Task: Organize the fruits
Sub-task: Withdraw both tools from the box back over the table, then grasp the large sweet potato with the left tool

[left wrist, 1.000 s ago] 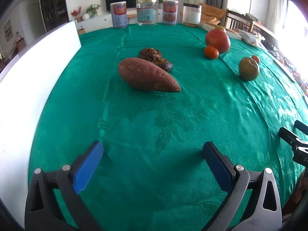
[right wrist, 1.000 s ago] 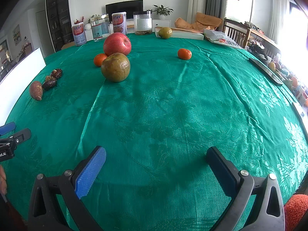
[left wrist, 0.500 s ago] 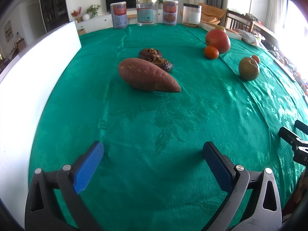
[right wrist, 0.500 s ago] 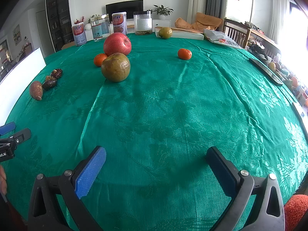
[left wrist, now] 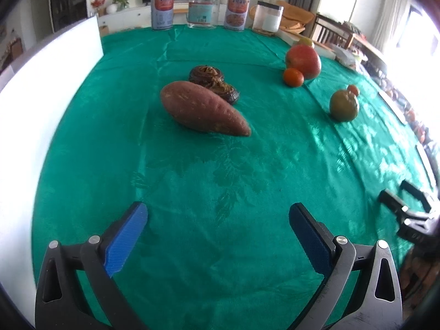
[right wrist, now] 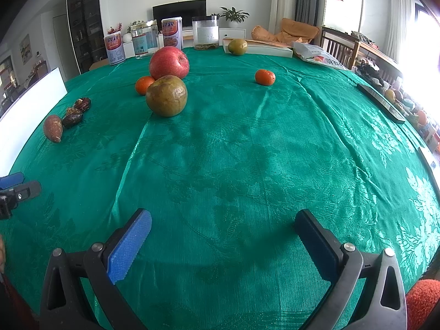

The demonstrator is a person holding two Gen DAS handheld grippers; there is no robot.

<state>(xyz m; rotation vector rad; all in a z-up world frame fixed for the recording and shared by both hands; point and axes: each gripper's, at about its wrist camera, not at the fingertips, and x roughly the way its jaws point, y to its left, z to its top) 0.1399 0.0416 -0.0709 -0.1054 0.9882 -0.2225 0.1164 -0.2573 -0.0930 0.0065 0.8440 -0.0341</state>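
A sweet potato (left wrist: 203, 108) lies on the green tablecloth (left wrist: 220, 178) ahead of my left gripper (left wrist: 218, 220), which is open and holds nothing. Two dark brown pieces (left wrist: 213, 81) sit just behind it. In the right wrist view a brownish-green pear (right wrist: 166, 95) stands in front of a red apple (right wrist: 169, 62) and a small orange (right wrist: 143, 84). Another small orange (right wrist: 264, 77) lies alone to the right, and a green fruit (right wrist: 237, 46) sits at the far edge. My right gripper (right wrist: 222, 231) is open, empty, near the front edge.
Tins and clear jars (right wrist: 170, 35) line the far edge of the table. A white board (left wrist: 41, 96) stands along the left side. A flat white box (right wrist: 264, 51) and a bag (right wrist: 319, 56) lie at the back right; a dark flat strip (right wrist: 381, 101) lies near the right edge.
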